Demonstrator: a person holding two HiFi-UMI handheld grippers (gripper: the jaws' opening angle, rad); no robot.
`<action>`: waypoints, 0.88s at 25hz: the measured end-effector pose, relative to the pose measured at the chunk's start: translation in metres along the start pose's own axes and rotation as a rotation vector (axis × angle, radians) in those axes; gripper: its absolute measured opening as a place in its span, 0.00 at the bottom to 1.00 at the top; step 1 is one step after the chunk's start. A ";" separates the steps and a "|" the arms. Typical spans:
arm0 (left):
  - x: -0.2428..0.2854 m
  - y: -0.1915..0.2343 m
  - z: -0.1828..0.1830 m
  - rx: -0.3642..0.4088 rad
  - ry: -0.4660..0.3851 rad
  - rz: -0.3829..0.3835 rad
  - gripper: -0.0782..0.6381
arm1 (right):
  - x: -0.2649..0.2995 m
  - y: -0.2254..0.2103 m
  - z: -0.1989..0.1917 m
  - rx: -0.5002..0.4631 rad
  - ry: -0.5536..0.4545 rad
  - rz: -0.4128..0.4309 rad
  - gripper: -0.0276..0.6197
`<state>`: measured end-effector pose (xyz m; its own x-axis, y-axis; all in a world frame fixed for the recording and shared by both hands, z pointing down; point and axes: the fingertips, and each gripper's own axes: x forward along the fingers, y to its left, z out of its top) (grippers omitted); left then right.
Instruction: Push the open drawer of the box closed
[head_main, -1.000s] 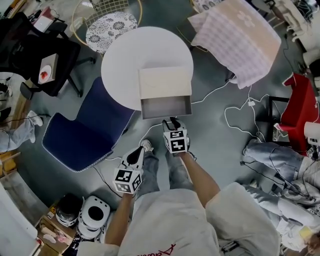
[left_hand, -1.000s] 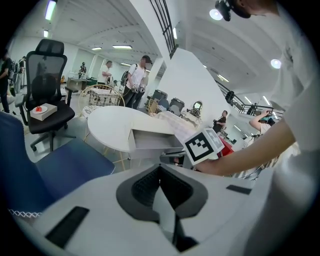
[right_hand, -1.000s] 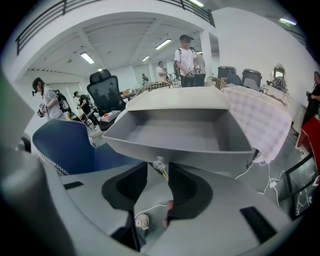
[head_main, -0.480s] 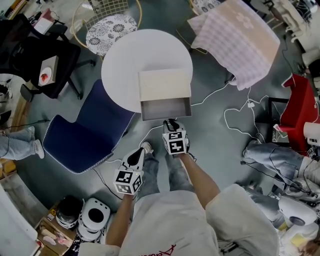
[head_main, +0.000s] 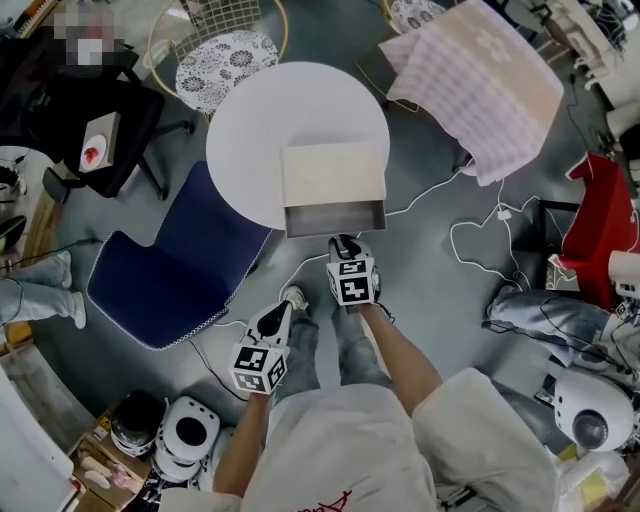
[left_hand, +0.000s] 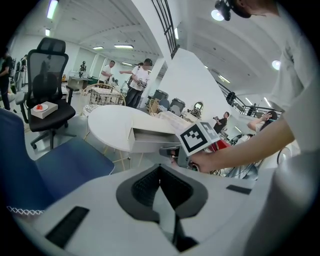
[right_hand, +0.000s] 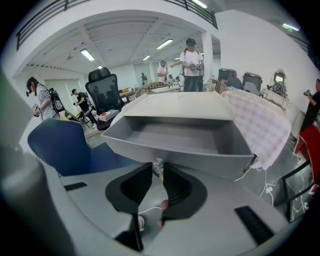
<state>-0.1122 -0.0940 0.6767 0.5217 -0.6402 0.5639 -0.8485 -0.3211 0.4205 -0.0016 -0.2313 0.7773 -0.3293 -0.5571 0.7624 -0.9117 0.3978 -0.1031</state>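
A cream box (head_main: 333, 172) lies on the round white table (head_main: 250, 120), and its grey drawer (head_main: 335, 217) sticks out open past the table's near edge. My right gripper (head_main: 343, 240) is at the middle of the drawer's front. In the right gripper view the empty drawer (right_hand: 175, 135) fills the frame, and the right gripper (right_hand: 158, 169) has its jaw tips drawn close on either side of a small shiny knob (right_hand: 158, 163) under the front panel. My left gripper (head_main: 281, 306) hangs lower left, away from the drawer. Seen in its own view, the left gripper (left_hand: 160, 167) is shut on nothing.
A dark blue chair (head_main: 170, 270) stands just left of the drawer and a black office chair (head_main: 90, 120) farther left. A checked cloth (head_main: 480, 80) lies draped at the upper right. White cables (head_main: 480, 240) trail over the floor. Helmets (head_main: 185, 430) sit at the lower left.
The right gripper stays at the drawer front and the drawer is still pulled out as far. The left gripper has sunk slightly toward me.
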 end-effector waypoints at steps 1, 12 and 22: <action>0.001 0.001 0.000 -0.001 -0.001 0.001 0.13 | 0.003 -0.001 0.003 -0.004 -0.003 0.000 0.17; 0.001 0.009 -0.002 -0.024 0.010 0.022 0.13 | 0.034 -0.018 0.047 -0.023 -0.023 -0.005 0.17; 0.004 0.014 0.002 -0.022 0.015 0.025 0.13 | 0.042 -0.023 0.057 0.034 -0.044 -0.014 0.17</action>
<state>-0.1227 -0.1022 0.6835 0.5020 -0.6369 0.5851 -0.8592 -0.2898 0.4216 -0.0083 -0.3056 0.7749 -0.3264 -0.5939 0.7354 -0.9237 0.3655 -0.1148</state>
